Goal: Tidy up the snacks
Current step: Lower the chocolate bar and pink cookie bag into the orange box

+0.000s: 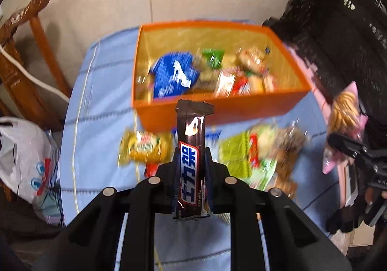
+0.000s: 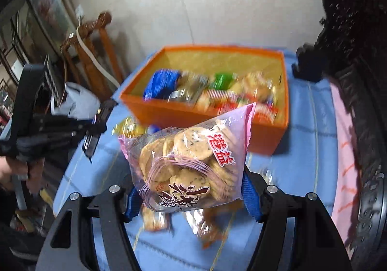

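Black fingers of the left claw (image 1: 189, 169) are clenched on a dark brown chocolate bar (image 1: 191, 157), held up over the blue-clothed surface (image 1: 101, 106); the right claw (image 2: 191, 188) grips a pink bag of crackers (image 2: 191, 159), also lifted. Beyond both sits the orange box (image 1: 225, 108), heaped with blurred snack packets (image 1: 176, 74)

Both wrist views angled steeply down from close above the near side of the orange box (image 1: 217, 111) (image 2: 200, 113), left from its left, right from its right, sharing it.
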The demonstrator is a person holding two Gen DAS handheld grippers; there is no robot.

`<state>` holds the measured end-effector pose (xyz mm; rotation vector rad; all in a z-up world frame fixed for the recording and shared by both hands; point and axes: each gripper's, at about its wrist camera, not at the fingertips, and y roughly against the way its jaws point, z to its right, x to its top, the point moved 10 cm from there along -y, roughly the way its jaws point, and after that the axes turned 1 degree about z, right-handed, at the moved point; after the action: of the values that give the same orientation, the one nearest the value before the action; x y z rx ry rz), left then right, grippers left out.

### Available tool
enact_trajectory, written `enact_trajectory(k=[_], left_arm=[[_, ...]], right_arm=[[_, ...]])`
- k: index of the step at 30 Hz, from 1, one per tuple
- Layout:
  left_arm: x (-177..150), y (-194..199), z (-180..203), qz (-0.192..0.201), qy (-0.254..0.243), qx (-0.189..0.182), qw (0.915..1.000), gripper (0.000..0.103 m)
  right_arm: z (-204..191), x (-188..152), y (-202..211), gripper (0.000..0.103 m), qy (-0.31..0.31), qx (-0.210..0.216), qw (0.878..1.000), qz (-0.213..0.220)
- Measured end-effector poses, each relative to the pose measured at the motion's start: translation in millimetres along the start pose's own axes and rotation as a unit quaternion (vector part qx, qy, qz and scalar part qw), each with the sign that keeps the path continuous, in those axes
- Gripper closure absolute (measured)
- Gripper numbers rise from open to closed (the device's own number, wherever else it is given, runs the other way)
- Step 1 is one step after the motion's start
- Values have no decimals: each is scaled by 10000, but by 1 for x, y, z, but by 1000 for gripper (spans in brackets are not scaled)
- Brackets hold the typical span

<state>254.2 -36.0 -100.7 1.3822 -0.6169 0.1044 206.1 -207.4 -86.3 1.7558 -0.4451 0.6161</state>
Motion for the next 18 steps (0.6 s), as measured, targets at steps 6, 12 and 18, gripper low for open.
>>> enact_trajectory(k=[6,12,18], left_arm=[[61,0,9,334,-19,-81,9994,86],[111,-22,12,448,38,-190,9988,86],[133,-66,17,203,78,-285,9994,86]], right_arm=[[21,62,-14,35,-147,-27,9993,347],[38,93,-45,35,-197,-2,9993,332],[53,94,-83,35,-390,-45,9992,117]])
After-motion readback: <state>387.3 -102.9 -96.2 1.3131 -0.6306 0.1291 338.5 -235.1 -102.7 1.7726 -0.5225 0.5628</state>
